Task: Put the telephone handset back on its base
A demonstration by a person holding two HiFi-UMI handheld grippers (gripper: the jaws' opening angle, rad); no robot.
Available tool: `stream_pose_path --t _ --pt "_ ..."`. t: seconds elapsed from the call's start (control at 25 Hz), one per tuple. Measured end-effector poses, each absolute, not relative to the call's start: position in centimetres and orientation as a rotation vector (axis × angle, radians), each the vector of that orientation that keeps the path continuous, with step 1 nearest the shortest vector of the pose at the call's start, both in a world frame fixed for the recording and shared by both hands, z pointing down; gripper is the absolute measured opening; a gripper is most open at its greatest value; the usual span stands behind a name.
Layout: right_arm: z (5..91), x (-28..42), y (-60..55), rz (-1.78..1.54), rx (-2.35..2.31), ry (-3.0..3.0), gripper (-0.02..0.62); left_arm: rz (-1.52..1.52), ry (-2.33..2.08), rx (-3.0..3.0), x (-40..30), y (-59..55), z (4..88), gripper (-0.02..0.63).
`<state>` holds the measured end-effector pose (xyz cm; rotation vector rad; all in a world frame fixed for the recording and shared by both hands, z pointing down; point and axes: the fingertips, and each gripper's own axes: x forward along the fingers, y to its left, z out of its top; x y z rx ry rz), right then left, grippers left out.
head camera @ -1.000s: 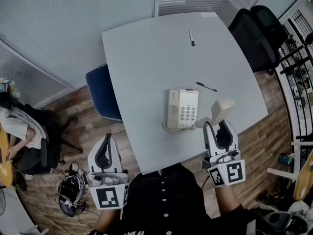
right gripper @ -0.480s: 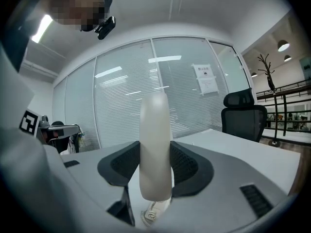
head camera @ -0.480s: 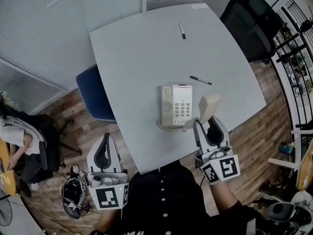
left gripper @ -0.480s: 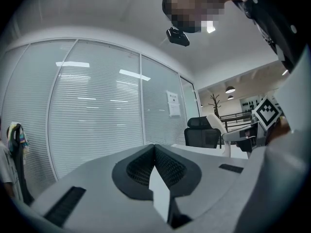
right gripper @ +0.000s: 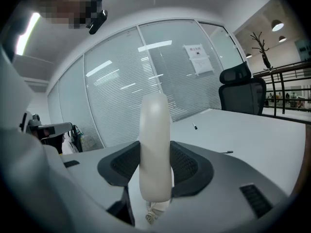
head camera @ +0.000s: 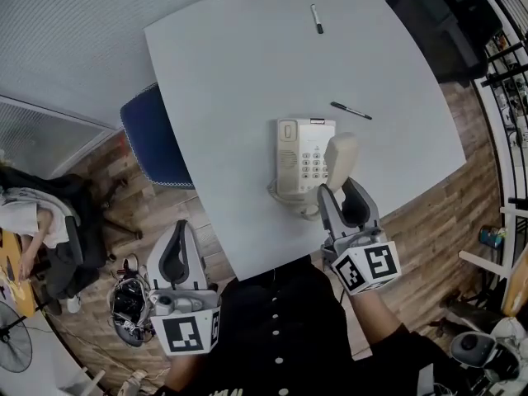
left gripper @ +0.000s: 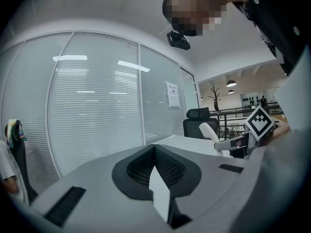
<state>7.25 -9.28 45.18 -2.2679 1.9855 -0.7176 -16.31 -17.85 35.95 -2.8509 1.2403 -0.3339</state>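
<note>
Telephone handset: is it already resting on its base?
No, the right tool grips the handset, and the cradle of the base lies bare.

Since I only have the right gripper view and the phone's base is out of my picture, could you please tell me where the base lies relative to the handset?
Observer: In the head view the base lies flat on the table. The handset, clamped in the right gripper, shows at the base's right edge.
Operator: Is the cradle side free?
Observer: Yes, the base's left half, where the cradle is, is uncovered.
Operator: And the other gripper?
Observer: The left gripper is off the table, over the floor at its near left, with its jaws together and nothing in them.
</note>
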Motion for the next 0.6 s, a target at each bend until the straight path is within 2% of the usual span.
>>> stream_pose_path --t 0.6 --pt "54.4 6.8 -11.8 -1.033 -2.229 1.896 0.209 -0.533 1.268 -2.879 -15.7 -17.0 40.4 0.015"
